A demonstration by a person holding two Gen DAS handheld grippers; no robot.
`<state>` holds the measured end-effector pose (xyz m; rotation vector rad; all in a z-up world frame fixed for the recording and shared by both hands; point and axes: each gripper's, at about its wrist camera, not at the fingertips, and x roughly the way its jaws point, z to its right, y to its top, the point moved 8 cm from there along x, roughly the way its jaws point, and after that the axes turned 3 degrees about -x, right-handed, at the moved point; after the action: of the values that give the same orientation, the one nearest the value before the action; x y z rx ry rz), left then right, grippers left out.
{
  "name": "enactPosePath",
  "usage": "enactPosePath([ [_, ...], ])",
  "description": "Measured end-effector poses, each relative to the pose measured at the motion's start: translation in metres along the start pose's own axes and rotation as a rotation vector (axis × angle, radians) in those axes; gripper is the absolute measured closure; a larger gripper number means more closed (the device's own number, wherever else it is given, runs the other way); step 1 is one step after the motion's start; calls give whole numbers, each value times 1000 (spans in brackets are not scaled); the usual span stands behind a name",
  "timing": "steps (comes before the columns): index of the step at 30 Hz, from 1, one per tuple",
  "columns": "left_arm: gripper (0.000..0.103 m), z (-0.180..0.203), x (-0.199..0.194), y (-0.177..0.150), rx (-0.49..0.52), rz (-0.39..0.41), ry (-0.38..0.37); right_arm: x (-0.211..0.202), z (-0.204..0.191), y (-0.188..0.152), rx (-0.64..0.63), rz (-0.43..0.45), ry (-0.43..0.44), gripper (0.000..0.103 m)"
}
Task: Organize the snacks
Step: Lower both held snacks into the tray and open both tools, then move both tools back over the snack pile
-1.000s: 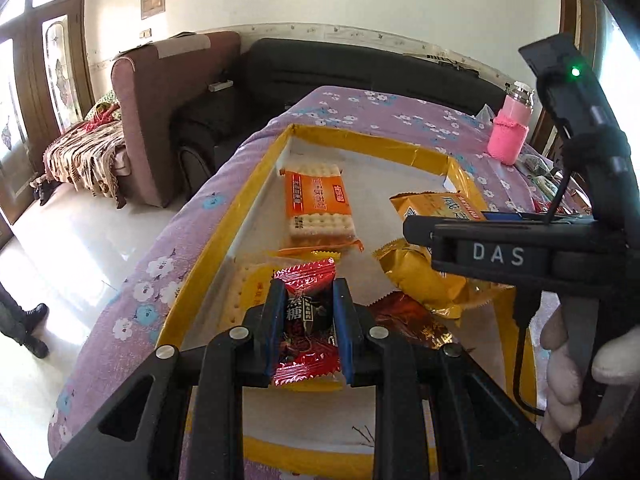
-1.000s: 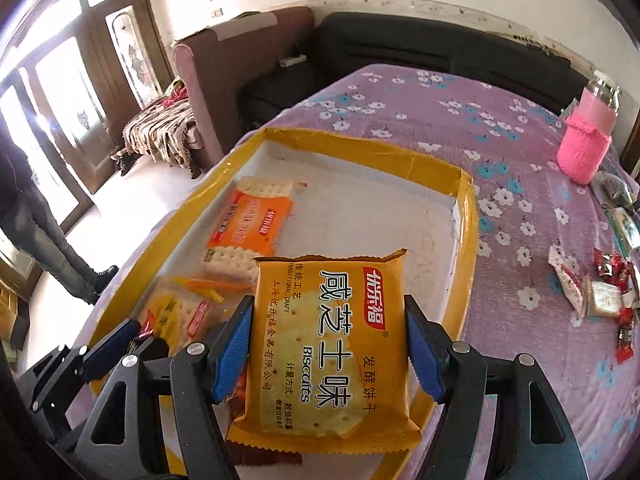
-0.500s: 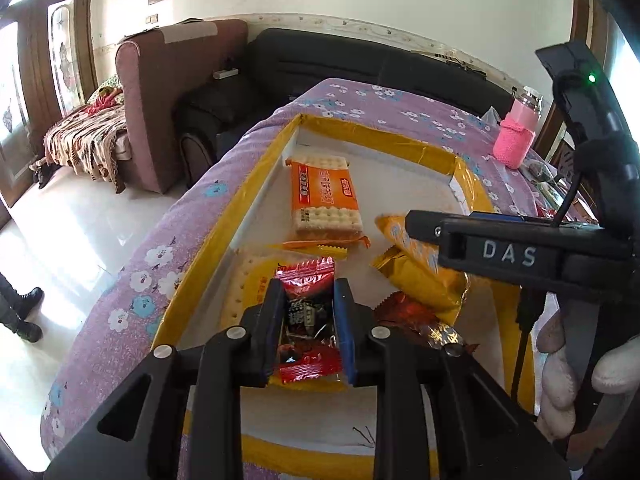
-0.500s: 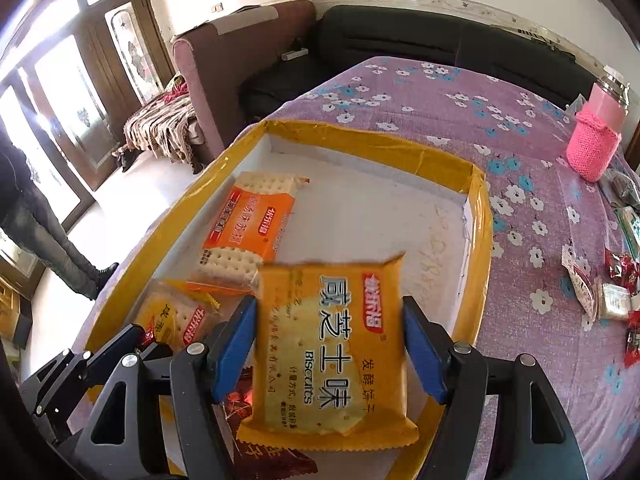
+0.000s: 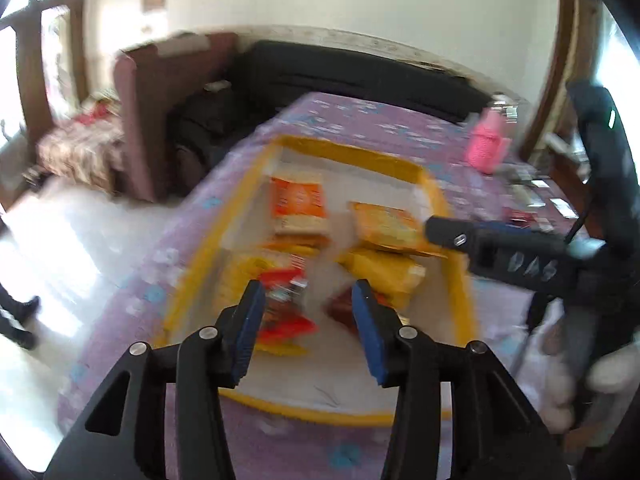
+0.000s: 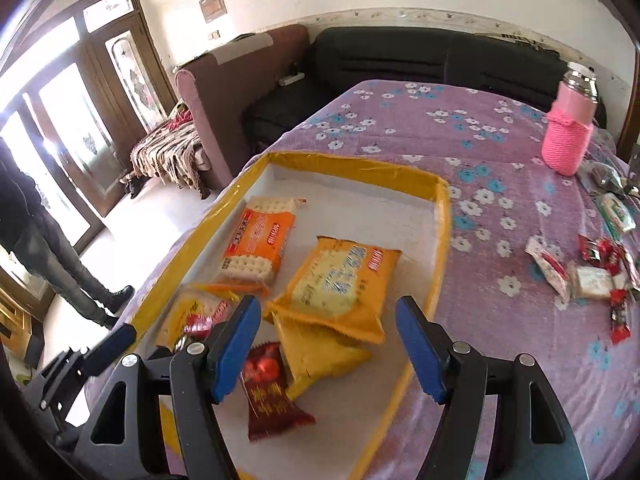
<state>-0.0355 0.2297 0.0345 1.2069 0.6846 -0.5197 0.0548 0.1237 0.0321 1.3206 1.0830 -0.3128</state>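
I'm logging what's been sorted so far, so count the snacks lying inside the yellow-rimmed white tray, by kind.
Orange plastic cracker packets: 1
Yellow plastic biscuit packets: 3
Red foil-wrapped sweets: 2
Total: 6

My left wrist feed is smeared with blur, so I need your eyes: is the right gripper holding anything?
Observer: No. The right gripper stands open with nothing between its pads. The yellow biscuit pack lies flat in the tray beyond it.
Operator: Is that pack sitting on the tray floor?
Observer: Only partly. Its near edge overlaps a second yellow pack.
Operator: Anything left outside the tray?
Observer: Yes. Several small wrapped snacks lie loose on the floral cloth to the tray's right.
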Motion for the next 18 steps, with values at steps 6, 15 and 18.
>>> enactPosePath([
  [6,46,50,-34,2,19,6,-207,-38,52,-45,26,12,-46,32],
  [15,38,121,-25,-15,108,-55,-272,-96,215,-94,228,26,-246,31],
  [18,38,136,-12,-21,113,-94,-279,-105,259,-95,316,46,-266,31],
])
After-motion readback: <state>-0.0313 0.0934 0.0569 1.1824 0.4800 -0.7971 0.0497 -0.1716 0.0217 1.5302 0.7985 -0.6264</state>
